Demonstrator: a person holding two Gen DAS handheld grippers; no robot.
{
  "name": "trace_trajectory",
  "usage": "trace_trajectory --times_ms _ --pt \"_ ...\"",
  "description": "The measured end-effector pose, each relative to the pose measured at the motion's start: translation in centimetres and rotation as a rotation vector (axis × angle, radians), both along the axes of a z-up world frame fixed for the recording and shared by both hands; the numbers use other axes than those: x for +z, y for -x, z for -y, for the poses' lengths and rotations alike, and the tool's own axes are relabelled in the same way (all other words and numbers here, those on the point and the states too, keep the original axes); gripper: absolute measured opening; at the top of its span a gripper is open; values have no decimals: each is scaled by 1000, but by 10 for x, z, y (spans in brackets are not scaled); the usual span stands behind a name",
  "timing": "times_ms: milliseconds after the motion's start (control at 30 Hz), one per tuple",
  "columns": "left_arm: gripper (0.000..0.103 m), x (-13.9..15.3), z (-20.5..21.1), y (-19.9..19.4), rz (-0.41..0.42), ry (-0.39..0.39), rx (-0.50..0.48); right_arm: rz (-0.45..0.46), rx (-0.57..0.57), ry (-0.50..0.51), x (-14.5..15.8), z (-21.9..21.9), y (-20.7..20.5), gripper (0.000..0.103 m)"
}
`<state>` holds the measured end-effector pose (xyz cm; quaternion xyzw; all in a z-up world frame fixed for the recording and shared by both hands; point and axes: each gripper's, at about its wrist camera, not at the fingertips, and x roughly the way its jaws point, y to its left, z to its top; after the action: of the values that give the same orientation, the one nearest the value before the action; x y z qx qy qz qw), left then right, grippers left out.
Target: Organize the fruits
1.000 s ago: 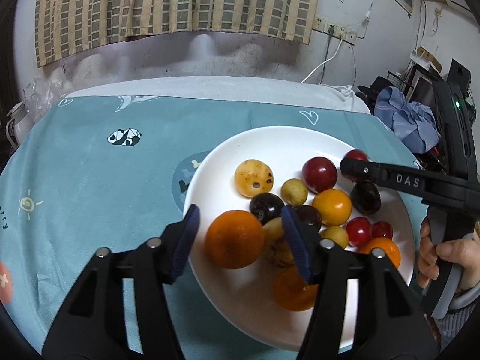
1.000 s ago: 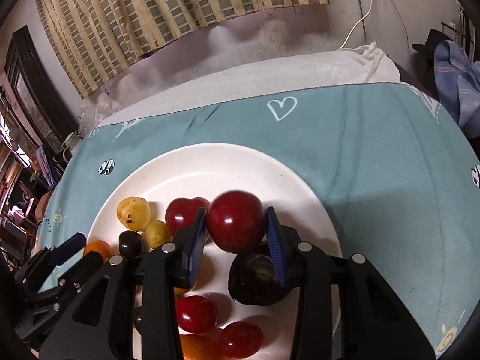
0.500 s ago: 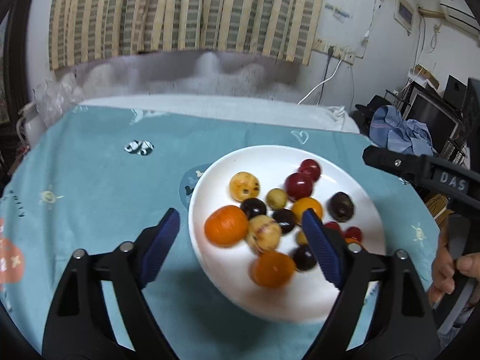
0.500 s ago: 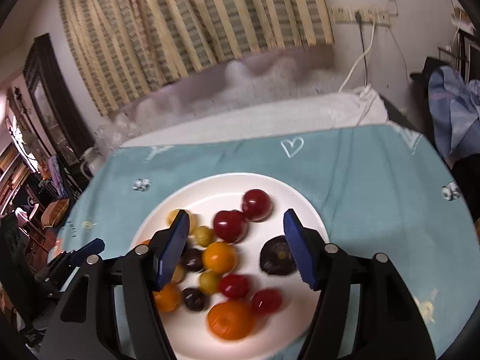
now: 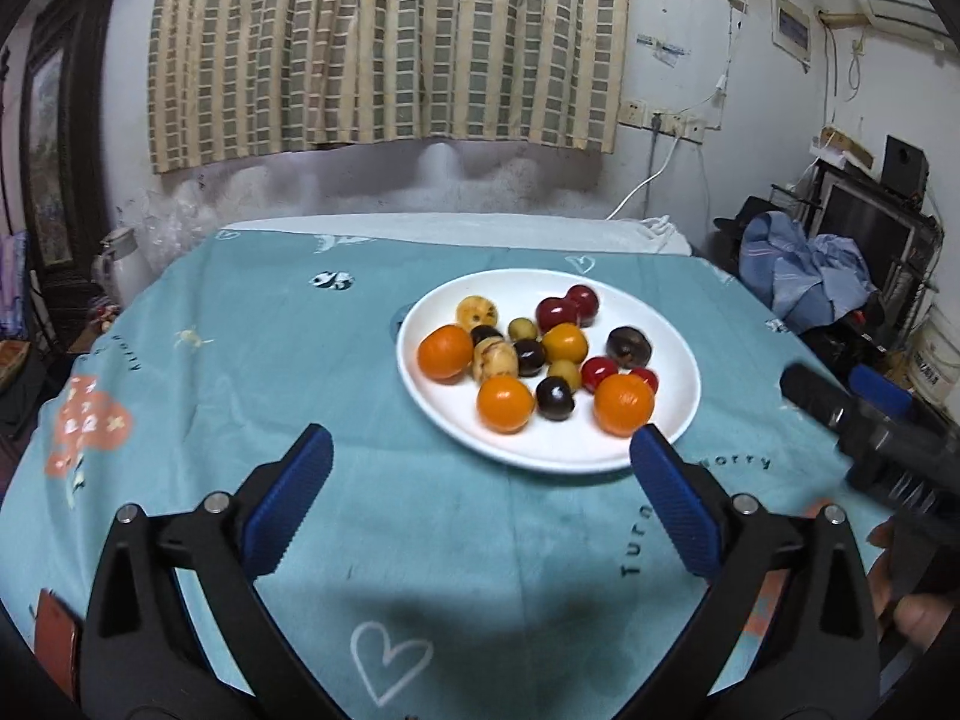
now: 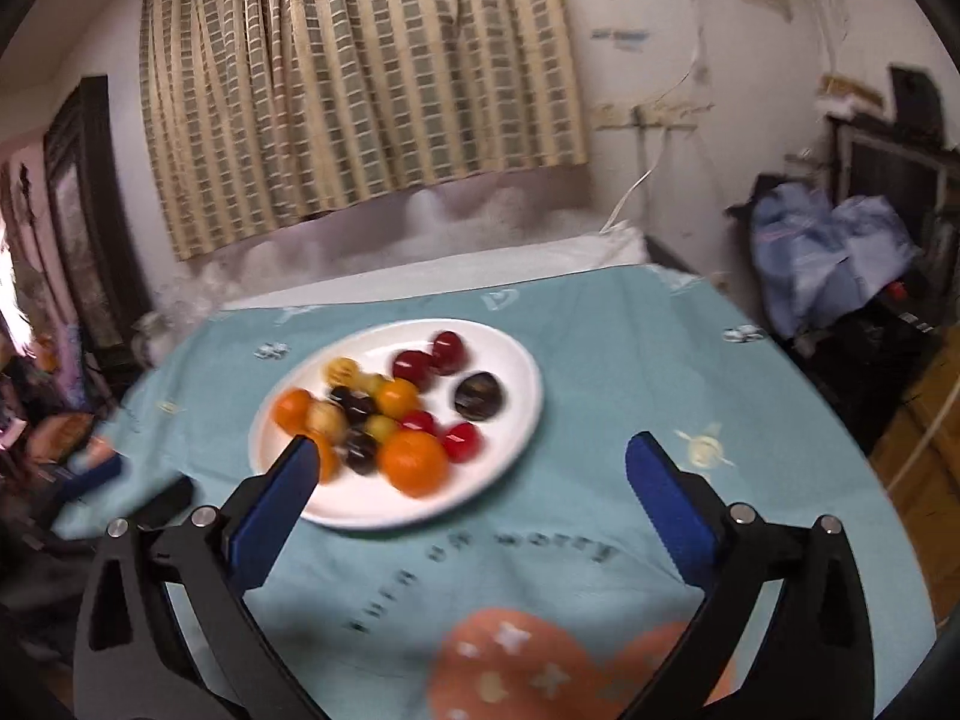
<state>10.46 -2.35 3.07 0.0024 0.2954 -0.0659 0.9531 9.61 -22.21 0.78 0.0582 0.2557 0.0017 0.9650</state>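
A white plate (image 5: 672, 414) sits on the teal tablecloth and holds several fruits: oranges (image 5: 445, 353), red plums (image 5: 555, 312), dark plums (image 5: 628, 346) and yellow fruits (image 5: 476, 312). My left gripper (image 5: 480, 450) is open and empty, held back from the plate's near rim. My right gripper (image 6: 468, 456) is open and empty, above the cloth just short of the plate (image 6: 516, 438). The right gripper also shows in the left wrist view (image 5: 852, 402) at the right edge.
The teal tablecloth (image 5: 240, 372) covers the table, with a white cloth along its far edge. A striped curtain hangs on the wall behind. Blue clothes (image 5: 804, 276) and a dark rack stand at the right. A white kettle (image 5: 120, 264) stands at the far left.
Both grippers opened wide and drew back from the plate. The right gripper let go of the red plum, which now lies on the plate. The left gripper moved away from the orange.
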Motion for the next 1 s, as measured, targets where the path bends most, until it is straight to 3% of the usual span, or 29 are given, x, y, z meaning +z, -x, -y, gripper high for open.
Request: trace_trajectory --times_ms 167,367,700,833,1000 --pt "101 -10 -3 -7 -10 -52 14 -91 12 76 -20 -10 -14 102" --pt "101 -13 -21 -13 -48 88 -33 -145 47 55 -34 -17 -14 102" --pt "101 -7 3 -2 13 -131 77 -154 87 83 -37 -32 -6 102" --pt "101 -8 7 -1 -15 -99 26 -168 96 72 -38 -34 -6 102" --pt "101 -10 13 1 -12 -121 12 -181 106 80 -41 -37 -7 102"
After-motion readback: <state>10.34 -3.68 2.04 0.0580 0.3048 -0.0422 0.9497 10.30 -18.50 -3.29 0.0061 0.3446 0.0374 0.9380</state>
